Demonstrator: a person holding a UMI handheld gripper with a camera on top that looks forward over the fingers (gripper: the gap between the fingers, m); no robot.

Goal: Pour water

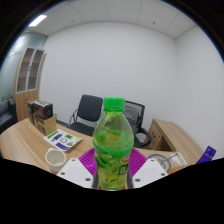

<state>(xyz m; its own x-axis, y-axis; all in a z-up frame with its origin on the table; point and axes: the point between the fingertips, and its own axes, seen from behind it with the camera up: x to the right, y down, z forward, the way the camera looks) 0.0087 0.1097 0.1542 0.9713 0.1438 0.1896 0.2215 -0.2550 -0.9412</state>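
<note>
One green plastic bottle point(112, 143) with a green screw cap stands upright between the fingers of the gripper point(112, 172), its body pressed on both sides by the purple pads point(90, 158), so the jaws are clamped on it. It is held raised above the wooden desk point(25, 145), with a white cup point(55, 157) down beside it, apparently the vessel to fill. I judge the bottle light but thin-walled, smooth and easily dented, so a firm hold around the mid-body is the sensible place, and the cap appears to be on, which would block pouring.
</note>
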